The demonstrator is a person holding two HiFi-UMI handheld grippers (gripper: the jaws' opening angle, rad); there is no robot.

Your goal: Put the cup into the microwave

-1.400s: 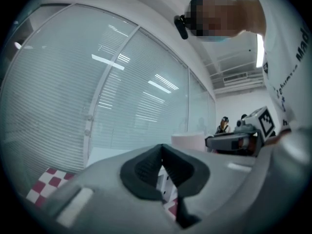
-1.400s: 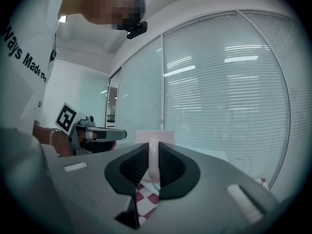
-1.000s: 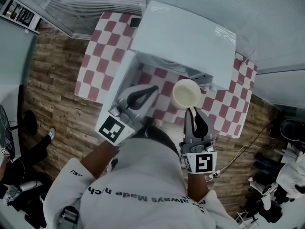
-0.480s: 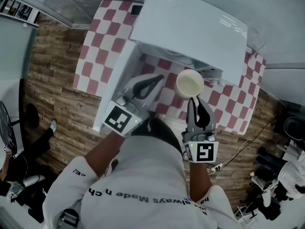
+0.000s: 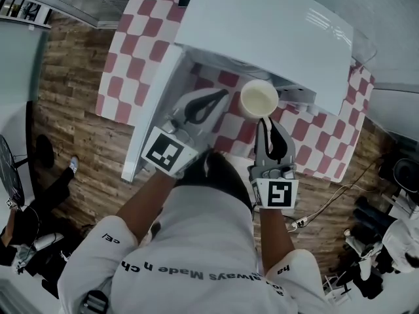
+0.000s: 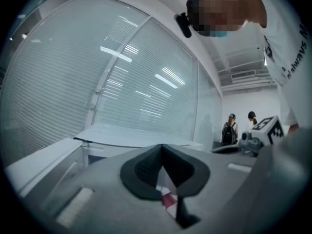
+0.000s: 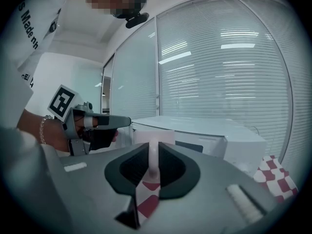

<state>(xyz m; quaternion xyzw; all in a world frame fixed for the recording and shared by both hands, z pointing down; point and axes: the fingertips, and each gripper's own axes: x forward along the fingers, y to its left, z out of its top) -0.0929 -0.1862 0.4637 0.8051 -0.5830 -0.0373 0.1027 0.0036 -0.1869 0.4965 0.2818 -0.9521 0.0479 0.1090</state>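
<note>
Wooden flooring [image 5: 65,110] surrounded a red-and-white checked worktop [image 5: 127,57] in the head view. The white microwave [image 5: 275,31] stood on it with its door [image 5: 152,116] swung open to the left. My right claw [image 5: 266,123] was clenched on the handle of the cup [image 5: 259,99]. The cup hung mouth-up just in front of the open cavity, clear of the worktop and not yet inside. My left claw [image 5: 222,95] lay just beside the open door, jaws drawn together.

Left gripper view: the left claw [image 6: 162,147] met at its tips and gripped nothing; only checked cloth showed through the gap below. The microwave sat ahead, and two people stood far off in the background.

Right gripper view: the right claw [image 7: 153,147] pinched the white handle, with the cup [image 7: 153,136] upright just beyond the tips. The microwave [image 7: 209,130] lay beyond it, somewhat to the right.

Assessment: the door was open and the cup was secured and raised, so I judged the task well past its midpoint. Outstanding: carry the cup through the opening, set it on the cavity floor and release the handle.
</note>
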